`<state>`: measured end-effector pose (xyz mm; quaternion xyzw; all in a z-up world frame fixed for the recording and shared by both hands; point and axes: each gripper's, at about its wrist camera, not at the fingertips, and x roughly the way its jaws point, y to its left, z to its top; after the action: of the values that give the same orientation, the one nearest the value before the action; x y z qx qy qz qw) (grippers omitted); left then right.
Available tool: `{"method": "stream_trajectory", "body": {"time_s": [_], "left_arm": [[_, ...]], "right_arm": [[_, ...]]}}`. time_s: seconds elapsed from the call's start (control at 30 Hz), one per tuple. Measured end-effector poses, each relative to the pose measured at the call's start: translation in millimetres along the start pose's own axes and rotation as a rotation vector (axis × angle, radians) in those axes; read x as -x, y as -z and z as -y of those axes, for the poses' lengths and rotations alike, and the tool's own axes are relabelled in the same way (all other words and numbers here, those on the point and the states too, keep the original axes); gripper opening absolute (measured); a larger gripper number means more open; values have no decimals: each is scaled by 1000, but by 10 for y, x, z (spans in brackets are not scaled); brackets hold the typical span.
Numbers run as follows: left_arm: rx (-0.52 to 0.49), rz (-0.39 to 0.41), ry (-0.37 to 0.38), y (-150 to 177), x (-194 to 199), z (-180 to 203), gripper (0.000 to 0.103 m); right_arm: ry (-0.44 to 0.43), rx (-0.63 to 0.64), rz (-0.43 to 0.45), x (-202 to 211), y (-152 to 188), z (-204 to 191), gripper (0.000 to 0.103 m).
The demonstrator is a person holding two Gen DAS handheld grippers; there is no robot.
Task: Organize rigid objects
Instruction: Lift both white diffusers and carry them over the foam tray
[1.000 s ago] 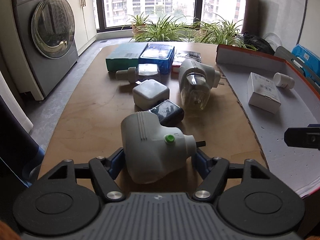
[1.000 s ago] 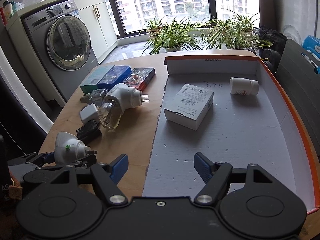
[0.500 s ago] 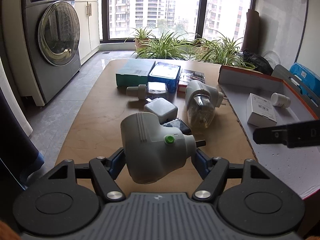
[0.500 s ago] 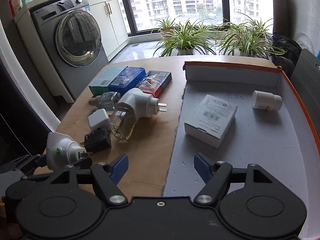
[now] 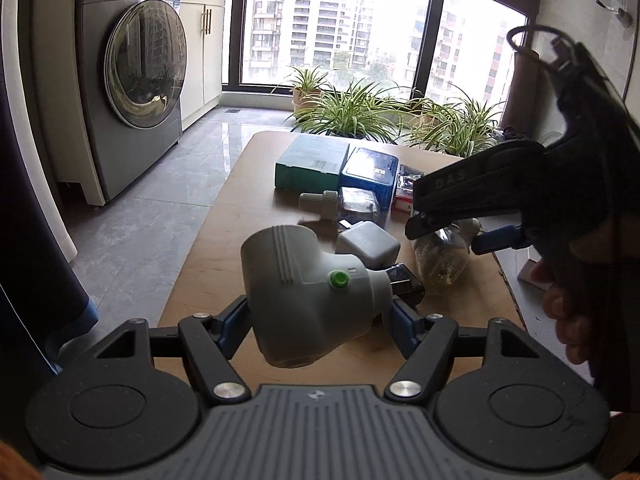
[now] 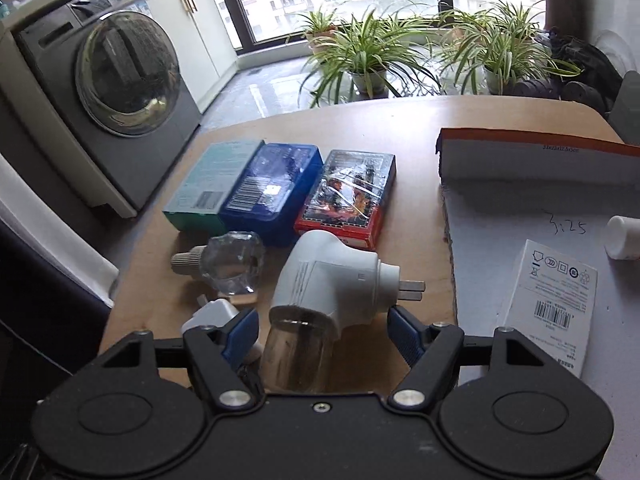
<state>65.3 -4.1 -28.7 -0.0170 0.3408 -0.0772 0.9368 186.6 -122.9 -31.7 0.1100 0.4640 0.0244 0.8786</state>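
My left gripper (image 5: 318, 318) is shut on a grey-white plug-in device (image 5: 308, 292) with a green button and holds it above the wooden table (image 5: 224, 248). My right gripper (image 6: 322, 330) is open, its jaws on either side of a white plug-in vaporizer (image 6: 328, 284) with a clear bottle that lies on the table. In the left wrist view the right gripper (image 5: 496, 236) shows from the side over that bottle (image 5: 440, 260). A white charger cube (image 5: 368, 244) and a black adapter (image 5: 404, 284) lie nearby.
Teal (image 6: 212, 188), blue (image 6: 272, 192) and red (image 6: 348, 200) boxes lie in a row at the back. A small clear bottle (image 6: 232, 264) lies before them. An orange-rimmed tray (image 6: 532, 148) on the right holds a white box (image 6: 552, 300) and a white pill bottle (image 6: 624, 238).
My left gripper has lifted the grey-white device higher and back. My right gripper has moved left from the tray over to the white vaporizer, jaws still open.
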Motion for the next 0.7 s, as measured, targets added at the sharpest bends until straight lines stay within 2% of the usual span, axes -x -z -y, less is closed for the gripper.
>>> {"method": "stream_trajectory", "body": {"time_s": [0.03, 0.1, 0.13, 0.3, 0.43, 0.7], "left_arm": [[4, 0, 2, -11, -8, -15, 72], [9, 0, 2, -25, -23, -25, 72], [12, 1, 3, -36, -29, -33, 72], [17, 8, 9, -65, -10, -24, 72], [10, 16, 15, -72, 36, 30, 72], [-21, 42, 54, -148, 164, 267, 72]], "right_arm": [[1, -3, -5, -54, 0, -9, 82], [25, 38, 36, -97, 9, -53, 69], [30, 66, 41, -104, 8, -74, 68], [-2, 76, 43, 50, 76, 17, 68], [0, 113, 103, 391, 177, 107, 68], [26, 91, 186, 1065, 397, 487, 68]]}}
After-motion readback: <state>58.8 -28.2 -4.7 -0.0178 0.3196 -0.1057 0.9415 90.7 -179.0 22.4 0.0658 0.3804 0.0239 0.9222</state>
